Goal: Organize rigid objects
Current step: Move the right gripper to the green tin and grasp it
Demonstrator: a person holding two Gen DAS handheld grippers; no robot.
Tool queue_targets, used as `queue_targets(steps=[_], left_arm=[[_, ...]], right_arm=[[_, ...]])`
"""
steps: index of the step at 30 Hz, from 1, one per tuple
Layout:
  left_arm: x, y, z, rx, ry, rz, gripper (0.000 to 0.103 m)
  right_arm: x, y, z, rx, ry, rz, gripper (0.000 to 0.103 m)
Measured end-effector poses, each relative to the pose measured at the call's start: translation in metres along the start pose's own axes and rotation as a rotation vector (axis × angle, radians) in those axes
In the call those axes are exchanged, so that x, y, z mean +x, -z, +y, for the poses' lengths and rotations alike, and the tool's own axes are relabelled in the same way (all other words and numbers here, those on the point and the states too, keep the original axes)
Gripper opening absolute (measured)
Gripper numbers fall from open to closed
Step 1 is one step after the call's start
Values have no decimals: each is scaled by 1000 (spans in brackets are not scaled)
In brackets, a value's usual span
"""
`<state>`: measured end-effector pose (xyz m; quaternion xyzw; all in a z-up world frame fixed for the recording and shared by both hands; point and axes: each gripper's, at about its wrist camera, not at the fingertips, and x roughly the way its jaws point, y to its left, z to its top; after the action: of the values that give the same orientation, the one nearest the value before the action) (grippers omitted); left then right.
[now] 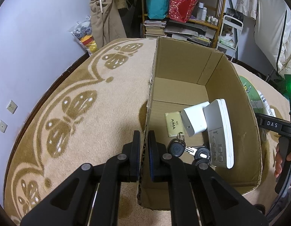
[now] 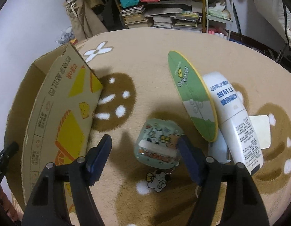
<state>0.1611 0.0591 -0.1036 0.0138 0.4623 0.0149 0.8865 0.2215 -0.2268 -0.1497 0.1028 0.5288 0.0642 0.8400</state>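
Left claw (image 1: 144, 148) clamped shut; right claw (image 2: 145, 160) spread wide, angled downward.

Two black handheld grippers are shown, built from angular linkage arms pinned with round silver rivets. Blue pads line the left gripper (image 1: 144, 156) and the right gripper (image 2: 143, 160), the right's edged with serrated teeth. White "DAS" lettering is carried on one black body.

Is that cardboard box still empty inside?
No, the cardboard box already holds a white remote, a white charger block, keys and a gold tag.
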Motion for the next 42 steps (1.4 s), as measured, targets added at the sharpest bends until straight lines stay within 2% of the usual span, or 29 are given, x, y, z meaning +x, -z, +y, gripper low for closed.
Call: queue_targets(steps=[8, 10, 16, 21, 22, 23, 24, 26, 29, 33, 35, 36, 37, 38, 39, 40, 42], left_arm=[[0, 0, 0, -7, 2, 1, 8], [1, 0, 1, -8, 2, 1, 7], [0, 0, 1, -6, 2, 0, 7], [0, 0, 1, -6, -1, 0, 8], [0, 0, 1, -7, 1, 0, 8], [0, 0, 1, -10, 2, 1, 8], [0, 0, 1, -11, 3, 1, 8], [-1, 0, 0, -7, 0, 0, 8], [-1, 0, 1, -6, -2, 0, 8], [-1, -1, 1, -7, -2, 0, 8], [-1, -1, 1, -5, -2, 0, 8], [-1, -1, 1, -6, -2, 0, 8], [-1, -1, 1, -7, -1, 0, 8], [-1, -1, 1, -7, -1, 1, 8], [0, -1, 1, -6, -2, 2, 8], [0, -1, 1, -6, -2, 5, 8], [1, -1, 1, -5, -3, 7, 8]], right_arm=[[14, 3, -6, 30, 8, 47, 77], [17, 4, -8, 42, 4, 56, 62], [6, 6, -5, 20, 37, -2, 62], [-26, -2, 10, 1, -5, -105, 59], [-33, -4, 14, -8, -16, -132, 30], [-40, -7, 17, -8, -43, -147, 10], [-43, -9, 20, -6, -45, -157, 2], [-54, -13, 29, -27, -44, -188, 1], [-52, -13, 33, -38, -49, -176, 1], [-33, -10, 22, -17, -85, -110, 2], [-30, -9, 20, -10, -84, -89, 9], [-28, -8, 19, -10, -84, -78, 21], [-28, -7, 18, -10, -86, -69, 38], [-28, -6, 18, -12, -86, -65, 49], [-27, -5, 17, -13, -84, -64, 68], [-27, -4, 17, -20, -78, -66, 74], [-21, -3, 17, -33, -54, -52, 74]])
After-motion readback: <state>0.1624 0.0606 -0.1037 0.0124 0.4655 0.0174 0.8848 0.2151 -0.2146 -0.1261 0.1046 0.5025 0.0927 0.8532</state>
